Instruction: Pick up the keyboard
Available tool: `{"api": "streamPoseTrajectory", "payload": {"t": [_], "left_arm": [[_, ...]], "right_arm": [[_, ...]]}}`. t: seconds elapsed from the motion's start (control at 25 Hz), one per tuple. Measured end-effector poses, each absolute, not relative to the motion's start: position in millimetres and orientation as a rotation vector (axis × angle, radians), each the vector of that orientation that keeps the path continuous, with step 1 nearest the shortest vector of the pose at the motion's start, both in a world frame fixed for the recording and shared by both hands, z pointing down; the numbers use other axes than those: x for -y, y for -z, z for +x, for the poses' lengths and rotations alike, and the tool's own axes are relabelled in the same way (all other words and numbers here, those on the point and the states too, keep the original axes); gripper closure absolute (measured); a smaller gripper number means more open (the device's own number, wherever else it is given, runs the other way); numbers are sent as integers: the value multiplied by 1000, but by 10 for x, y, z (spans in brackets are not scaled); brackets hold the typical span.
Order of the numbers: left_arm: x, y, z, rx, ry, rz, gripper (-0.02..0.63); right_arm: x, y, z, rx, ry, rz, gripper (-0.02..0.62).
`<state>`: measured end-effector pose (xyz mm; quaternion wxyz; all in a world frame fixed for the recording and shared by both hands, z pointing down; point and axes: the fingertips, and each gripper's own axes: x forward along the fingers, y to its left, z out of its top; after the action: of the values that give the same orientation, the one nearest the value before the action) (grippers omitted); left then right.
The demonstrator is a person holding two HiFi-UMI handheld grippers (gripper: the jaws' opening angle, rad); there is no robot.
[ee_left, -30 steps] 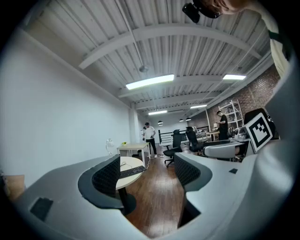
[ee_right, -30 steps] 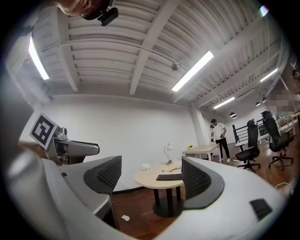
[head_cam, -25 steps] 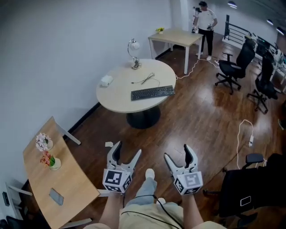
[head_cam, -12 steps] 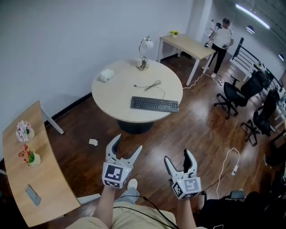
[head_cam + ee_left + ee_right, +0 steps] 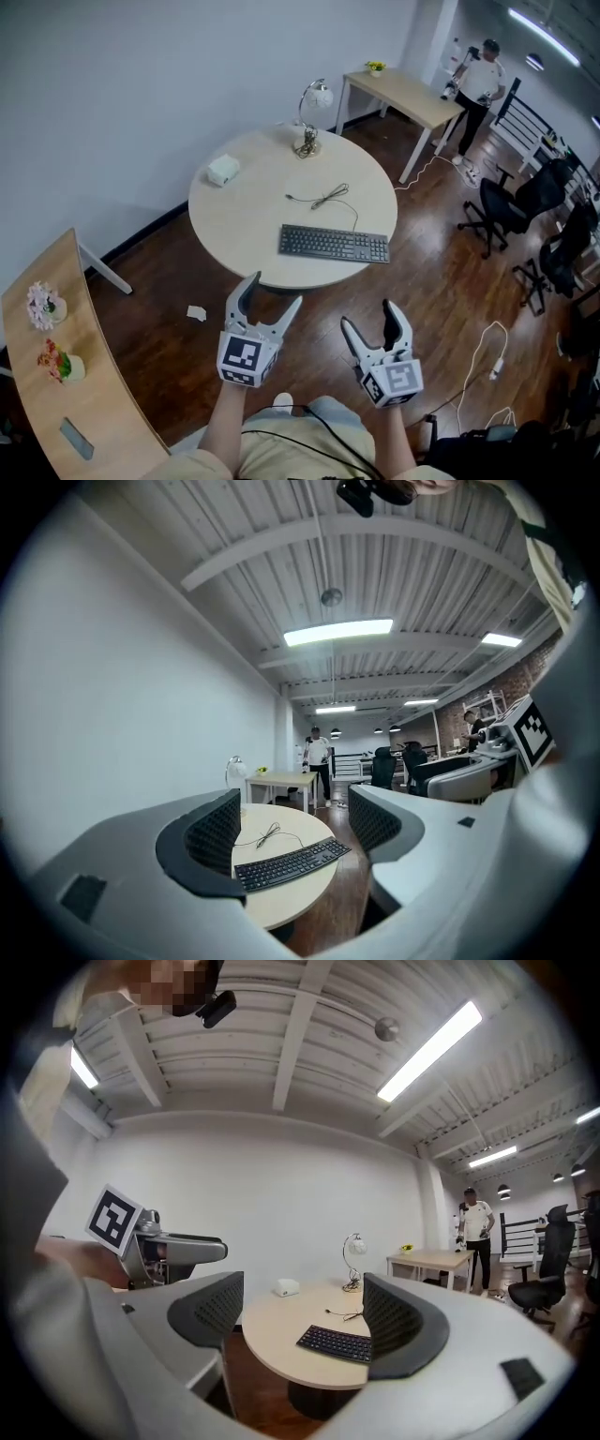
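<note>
Head view: keyboard (image 5: 334,245) lies lengthwise left-right on round table (image 5: 244,216); left claw (image 5: 273,291) and right claw (image 5: 368,314) gape empty.

Head view: high, steeply down, from behind left claw (image 5: 275,291) and right claw (image 5: 367,314).
Left gripper view: low, forward along its jaws.
Right gripper view: likewise.
Shared: round table (image 5: 244,211), keyboard (image 5: 334,244), well ahead of both claws.

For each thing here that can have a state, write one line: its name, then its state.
keyboard: lying flat on the round table, not held
left gripper: open, empty
right gripper: open, empty
cable: loose on the round table, beyond the keyboard
lamp: upright at the round table's far edge
</note>
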<state>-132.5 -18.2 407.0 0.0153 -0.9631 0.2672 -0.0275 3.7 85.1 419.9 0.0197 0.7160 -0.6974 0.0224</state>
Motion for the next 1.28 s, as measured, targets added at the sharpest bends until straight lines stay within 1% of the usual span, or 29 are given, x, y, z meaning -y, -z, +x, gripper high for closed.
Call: {"api": "streamPoseTrajectory", "payload": {"t": [0.16,0.52,0.72,0.84,0.96,1.08,1.12,1.2,1.28], "left_arm": [[426,-4246,-1070,-789,161,-3014,265],[1422,-4888,-325,-903,335,-3077,265],[1843,-5496,351,-958,587,-3135,265],[2009,-5958,663,-990,745,-3212,265],[2130,-6418,825,-1090,939,-3354,265],[2115,-6759,909,-1269,1105,-3517,265],[2107,-6853,922,-1358,1134,-3548,265],[2081,-7041,933,-1548,1179,-3566,285],[1984,-7246,972,-1672,1254,-3591,285]], "right_arm": [[-529,-4340,245,2169,-148,2214,187],[668,-4809,1121,2254,-265,2107,187],[1415,-5063,1827,2318,-334,1941,189],[1737,-5386,2178,2342,-375,1757,187],[1944,-5865,2380,2349,-433,1492,187],[2085,-6279,2335,2363,-476,1148,187],[2149,-6401,2299,2363,-482,1037,187],[2292,-6675,2233,2355,-522,845,187],[2401,-6958,2150,2333,-612,679,187]]}}
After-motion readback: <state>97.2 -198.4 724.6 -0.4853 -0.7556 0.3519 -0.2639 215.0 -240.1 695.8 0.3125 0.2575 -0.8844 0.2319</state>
